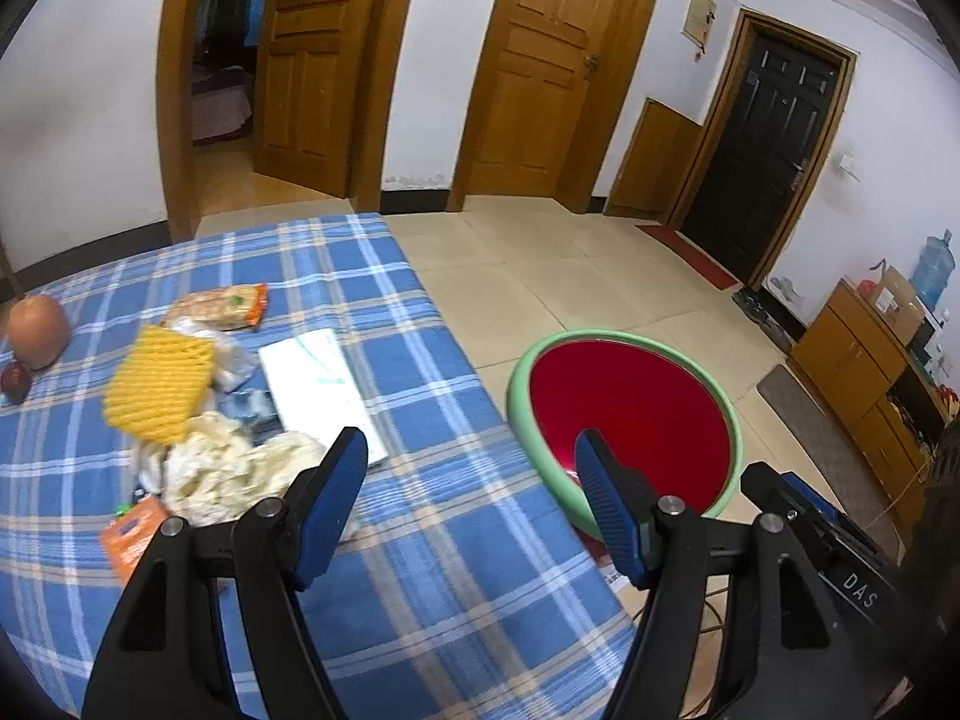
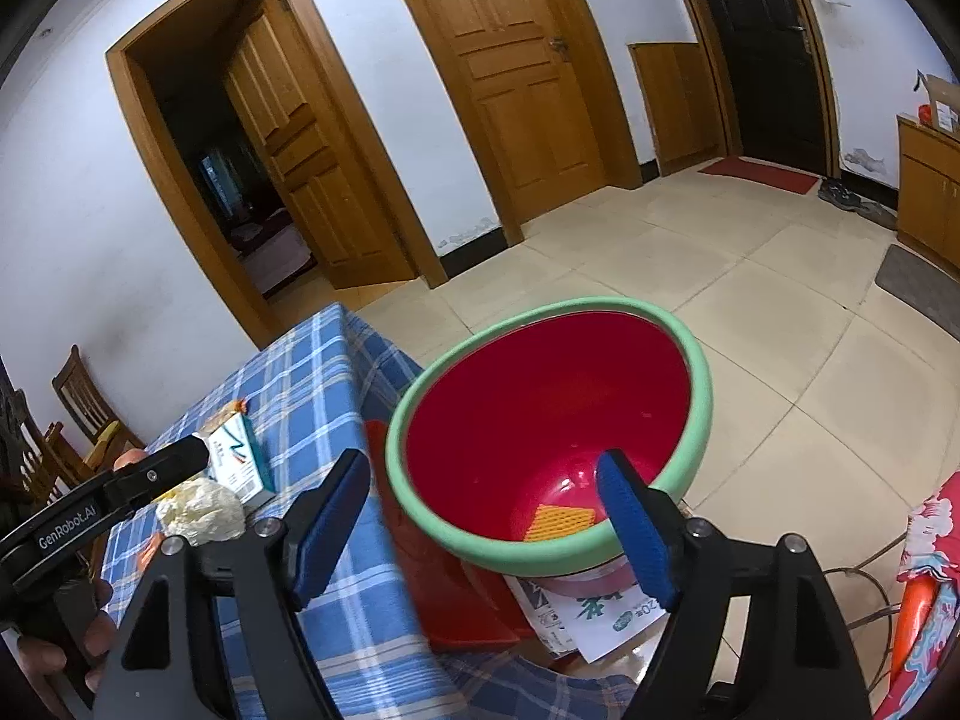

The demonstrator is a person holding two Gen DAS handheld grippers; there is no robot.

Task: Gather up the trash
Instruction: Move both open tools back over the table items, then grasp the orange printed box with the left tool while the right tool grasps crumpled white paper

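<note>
On the blue plaid tablecloth (image 1: 432, 540) lies a pile of trash: a yellow foam net (image 1: 159, 384), a crumpled cream plastic bag (image 1: 234, 468), a snack wrapper (image 1: 222, 306), a white flat box (image 1: 318, 390) and an orange packet (image 1: 129, 540). My left gripper (image 1: 472, 441) hangs open over the table's right edge, with nothing between its fingers. Beside the table stands a red basin with a green rim (image 1: 591, 336) (image 2: 600, 304). A yellow net piece (image 2: 561, 519) lies in its bottom. My right gripper (image 2: 485, 462) is open and empty above the basin's near rim.
An orange round fruit (image 1: 39, 330) and a small dark red fruit (image 1: 15, 381) sit at the table's left. The basin rests on a red stand with printed paper (image 2: 600, 618) under it. Tiled floor (image 2: 750, 312), wooden doors, a low cabinet (image 1: 858, 372) and chairs (image 2: 78, 396) surround the table.
</note>
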